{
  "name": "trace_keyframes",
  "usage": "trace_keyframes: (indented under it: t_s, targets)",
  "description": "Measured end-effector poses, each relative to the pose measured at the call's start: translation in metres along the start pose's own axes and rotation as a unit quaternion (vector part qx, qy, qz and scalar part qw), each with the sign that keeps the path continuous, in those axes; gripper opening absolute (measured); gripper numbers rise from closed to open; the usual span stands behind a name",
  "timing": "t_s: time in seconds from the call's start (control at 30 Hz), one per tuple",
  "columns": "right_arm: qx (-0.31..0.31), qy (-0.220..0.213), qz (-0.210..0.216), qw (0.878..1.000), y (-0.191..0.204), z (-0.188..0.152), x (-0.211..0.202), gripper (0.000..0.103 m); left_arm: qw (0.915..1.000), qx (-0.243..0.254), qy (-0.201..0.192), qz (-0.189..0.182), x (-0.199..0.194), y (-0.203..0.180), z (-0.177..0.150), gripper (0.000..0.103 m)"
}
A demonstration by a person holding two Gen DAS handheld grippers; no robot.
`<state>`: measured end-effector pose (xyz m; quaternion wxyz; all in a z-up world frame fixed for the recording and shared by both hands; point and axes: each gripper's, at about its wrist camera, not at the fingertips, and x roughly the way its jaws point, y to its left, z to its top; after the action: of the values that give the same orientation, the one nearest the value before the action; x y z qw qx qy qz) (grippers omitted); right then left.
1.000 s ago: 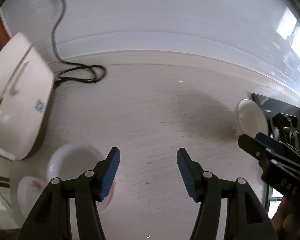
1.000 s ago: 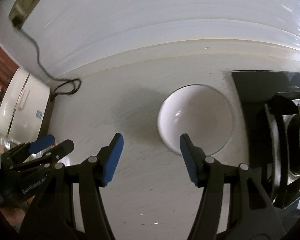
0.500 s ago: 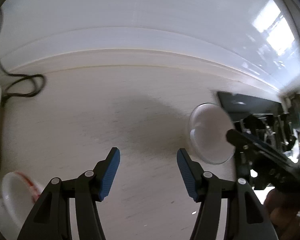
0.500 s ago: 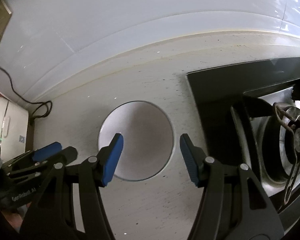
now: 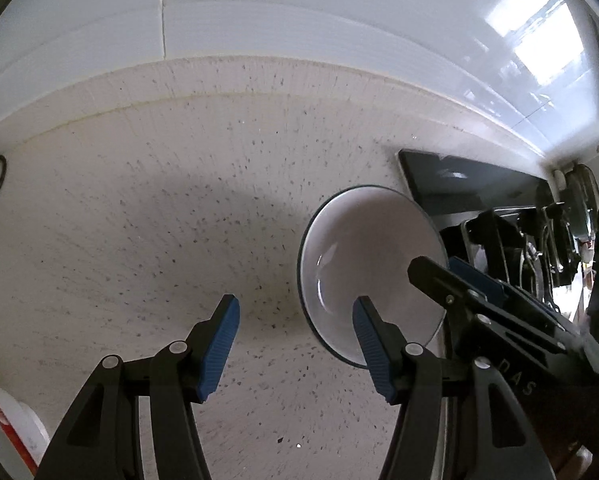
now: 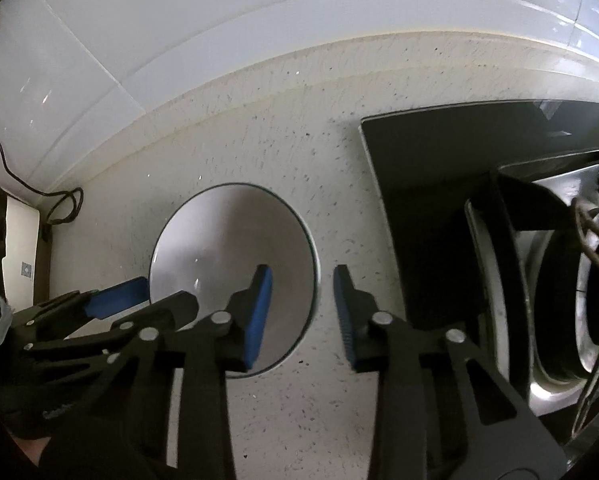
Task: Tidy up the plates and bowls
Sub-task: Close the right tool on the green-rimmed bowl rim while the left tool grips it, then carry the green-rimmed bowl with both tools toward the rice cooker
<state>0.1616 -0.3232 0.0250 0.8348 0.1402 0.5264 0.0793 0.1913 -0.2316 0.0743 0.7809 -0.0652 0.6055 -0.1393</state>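
Note:
A white bowl (image 5: 363, 248) (image 6: 227, 240) stands upright on the speckled counter, just left of the black cooktop. My right gripper (image 6: 301, 312) straddles the bowl's right rim, one finger inside and one outside. Its jaws are closing, and a gap still shows between the pads and the rim. In the left wrist view the right gripper (image 5: 459, 276) reaches in over the bowl's right side. My left gripper (image 5: 295, 344) is open at the bowl's left rim, with its right finger over the inside of the bowl. The right wrist view shows the left gripper (image 6: 147, 304) at that same rim.
The black cooktop (image 6: 419, 168) (image 5: 459, 188) with a metal burner and pan support (image 6: 559, 280) lies close on the right. White plates with red trim (image 5: 7, 428) sit at the lower left. A black cable (image 6: 59, 208) and a white appliance (image 6: 19, 240) are at the far left, below the white backsplash.
Both grippers have come down onto the bowl from either side. The right jaws have narrowed around its right rim. The left wrist view has swung right, away from the red-trimmed plates.

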Motion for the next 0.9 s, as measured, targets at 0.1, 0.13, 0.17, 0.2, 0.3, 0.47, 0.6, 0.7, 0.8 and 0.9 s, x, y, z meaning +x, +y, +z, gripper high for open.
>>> trace_keyframes:
  t_s: [0.1,0.13,0.17,0.2,0.3,0.47,0.6,0.7,0.8,0.9]
  targets:
    - [0.001,0.002,0.004,1.000,0.000,-0.001,0.003,0.024,1.0000,0.007,0.005,0.003,0.007,-0.002,0.000,0.054]
    - [0.001,0.001,0.004,1.000,-0.001,-0.001,0.003,0.023,0.9999,0.009,0.009,0.004,0.010,-0.003,0.000,0.050]
    - [0.001,0.001,0.005,1.000,-0.002,-0.001,0.003,0.020,0.9999,0.010,0.013,0.004,0.013,-0.003,0.000,0.044]
    - [0.002,0.001,0.006,1.000,-0.002,-0.001,0.003,0.017,0.9998,0.011,0.015,0.003,0.014,-0.004,0.000,0.037]
    - [0.000,0.002,0.005,1.000,-0.002,-0.002,0.003,0.016,0.9996,0.020,0.017,0.000,0.023,-0.008,0.001,0.027]
    - [0.002,0.003,0.007,1.000,0.001,-0.005,0.002,0.016,0.9994,0.030,0.017,0.006,0.024,-0.012,0.001,0.022]
    - [-0.002,0.004,0.012,1.000,0.006,-0.006,0.000,0.016,0.9994,0.028,0.017,0.010,0.021,-0.009,0.000,0.020]
    - [-0.005,0.001,0.018,1.000,0.012,-0.008,-0.006,0.016,0.9994,0.028,0.013,0.015,0.016,-0.007,-0.002,0.019]
    - [-0.012,-0.002,0.023,1.000,0.021,-0.010,-0.011,0.016,0.9996,0.025,0.006,0.015,0.006,-0.003,-0.005,0.019]
    - [-0.021,-0.005,0.029,0.999,0.030,-0.012,-0.017,0.016,0.9996,0.020,-0.002,0.019,-0.002,0.000,-0.007,0.019]
